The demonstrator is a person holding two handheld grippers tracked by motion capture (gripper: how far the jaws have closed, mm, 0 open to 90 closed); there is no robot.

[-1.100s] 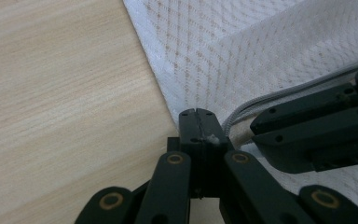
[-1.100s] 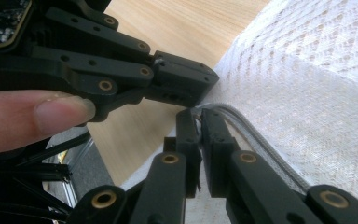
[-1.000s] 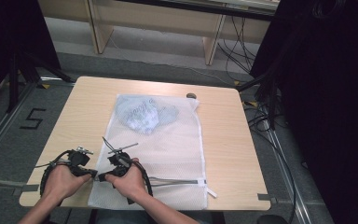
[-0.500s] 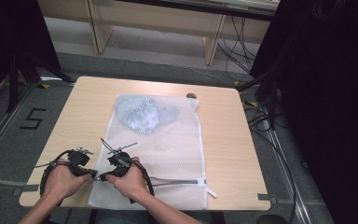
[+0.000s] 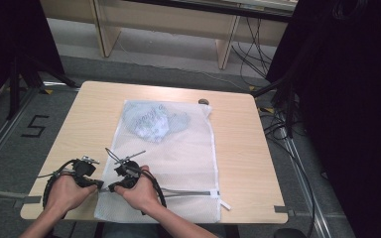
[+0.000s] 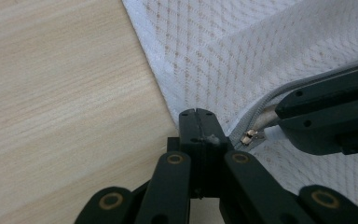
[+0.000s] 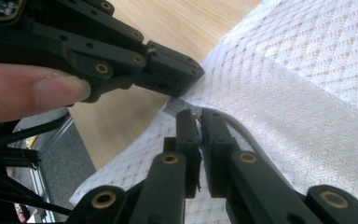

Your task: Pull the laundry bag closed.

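Mesh bag (image 5: pixel 168 158) is seen in the high view lying flat on the table (image 5: pixel 258 163), its near edge at the person's side, with a bundle of clothing (image 5: pixel 154 121) inside its far part and a grey zipper (image 5: pixel 193 192) running along its near end. The left gripper (image 5: pixel 99 184) and the right gripper (image 5: pixel 113 187) are held close together at the bag's near left corner, one in each hand. In the left gripper view, the left gripper (image 6: pixel 196 122) is shown with its jaws pressed together at the bag's (image 6: pixel 261 56) edge, where the mesh meets the bare table (image 6: pixel 56 93); whether cloth is pinched between them cannot be told. The zipper pull (image 6: pixel 248 136) lies just beside it, at the tip of the right gripper. In the right gripper view, the right gripper (image 7: pixel 199 120) is seen with its jaws nearly together at the end of the zipper (image 7: pixel 242 128), where a small metal piece shows between them, while the left gripper (image 7: pixel 186 79) is closed at the bag's (image 7: pixel 298 84) corner just above it.
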